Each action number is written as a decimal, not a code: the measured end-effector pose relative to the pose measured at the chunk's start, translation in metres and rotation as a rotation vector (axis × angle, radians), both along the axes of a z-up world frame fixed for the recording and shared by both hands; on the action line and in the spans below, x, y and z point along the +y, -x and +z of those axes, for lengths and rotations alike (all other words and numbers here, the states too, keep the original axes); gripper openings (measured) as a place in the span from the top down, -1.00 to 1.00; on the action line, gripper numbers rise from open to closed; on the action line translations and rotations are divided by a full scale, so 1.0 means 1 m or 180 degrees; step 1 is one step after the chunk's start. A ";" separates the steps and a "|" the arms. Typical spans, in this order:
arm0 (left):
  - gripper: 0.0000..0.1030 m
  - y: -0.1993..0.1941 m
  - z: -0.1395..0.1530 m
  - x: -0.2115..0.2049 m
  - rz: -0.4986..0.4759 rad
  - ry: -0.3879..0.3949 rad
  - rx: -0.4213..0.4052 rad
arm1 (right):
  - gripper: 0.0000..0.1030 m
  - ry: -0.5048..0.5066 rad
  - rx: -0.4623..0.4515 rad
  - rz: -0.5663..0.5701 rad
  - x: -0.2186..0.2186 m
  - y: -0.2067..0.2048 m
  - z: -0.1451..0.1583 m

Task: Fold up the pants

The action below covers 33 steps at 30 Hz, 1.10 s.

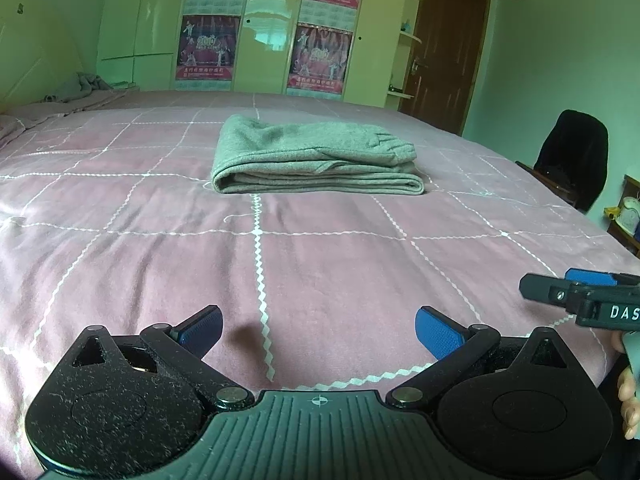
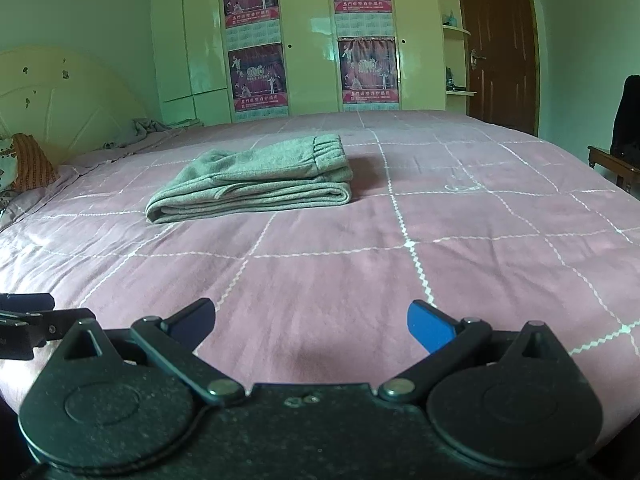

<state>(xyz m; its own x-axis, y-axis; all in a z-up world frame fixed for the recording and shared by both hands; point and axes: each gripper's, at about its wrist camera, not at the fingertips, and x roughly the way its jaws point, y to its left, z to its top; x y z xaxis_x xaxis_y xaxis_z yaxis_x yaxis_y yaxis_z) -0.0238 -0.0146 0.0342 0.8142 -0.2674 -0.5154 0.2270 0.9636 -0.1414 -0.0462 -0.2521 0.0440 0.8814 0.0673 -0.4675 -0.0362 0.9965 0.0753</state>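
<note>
Both grippers, left [image 1: 319, 334] and right [image 2: 311, 326], are held with jaws released and empty near the bed [image 1: 360, 280] edge, well short of the folded pants [image 1: 316, 160], which lie ahead mid-bed, long axis crosswise, neither gripper clearly nearer.

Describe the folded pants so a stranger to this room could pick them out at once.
Start with the big bed under the pink quilt crossed by white zigzag grid lines. Near its middle, well ahead of both open grippers, lies a neat stack of grey pants, folded in flat layers with the gathered elastic waistband on top at the right. Unlike the crumpled grey cloth by the headboard, this one is squared and tidy.
</note>
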 end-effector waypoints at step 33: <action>-0.97 0.001 0.000 -0.001 -0.0025 -0.0051 -0.0057 | -0.99 0.0051 -0.0035 0.0048 0.000 0.001 0.002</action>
